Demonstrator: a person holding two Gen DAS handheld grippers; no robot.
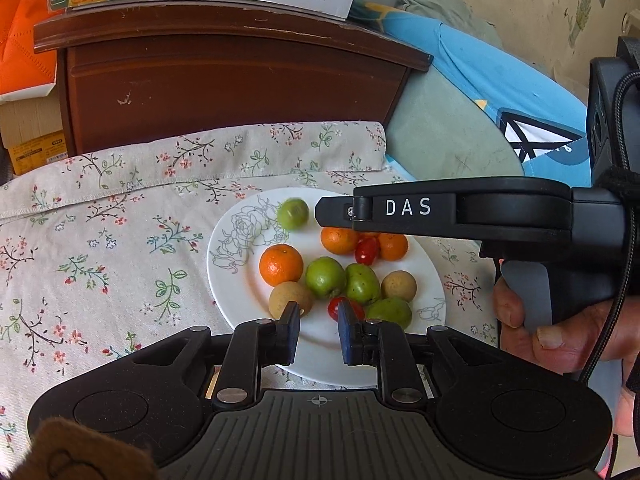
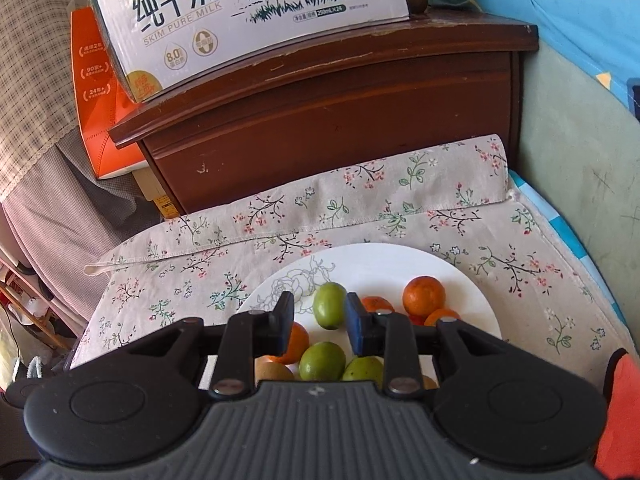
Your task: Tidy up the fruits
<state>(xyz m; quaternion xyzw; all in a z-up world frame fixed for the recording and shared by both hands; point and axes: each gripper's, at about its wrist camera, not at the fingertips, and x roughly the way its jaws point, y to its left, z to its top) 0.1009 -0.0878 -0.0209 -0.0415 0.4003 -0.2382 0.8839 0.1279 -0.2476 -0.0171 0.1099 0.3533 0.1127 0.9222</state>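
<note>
Fruit all piled on one white plate (image 1: 236,292) on the floral-cloth desk (image 1: 100,240) – tangerines (image 1: 281,265), green ones, brown longan-looking balls (image 1: 289,300), cherry tomatoes (image 1: 335,307), pretty much jumbled from the middle out to 5 o'clock. Only one green fruit (image 2: 329,306) off by itself near 11 o'clock, on the rose print. Probably parked there to start a green group on the bare side, though hard to say for sure.

Right hand-held gripper (image 2: 318,320) hanging over that loner, jaws a bit apart, fruit showing just past the tips and not pinched. Seen side-on from the left wrist view too, gripped in a hand (image 1: 560,332) at 3 o'clock.

Left hand-held gripper (image 1: 319,326) down at 6 o'clock – jaws pinched to a narrow slit, nothing in it, aimed at the cherry tomato. Would need opening wider before any grab; round stuff on a slick plate, likely to roll.
</note>
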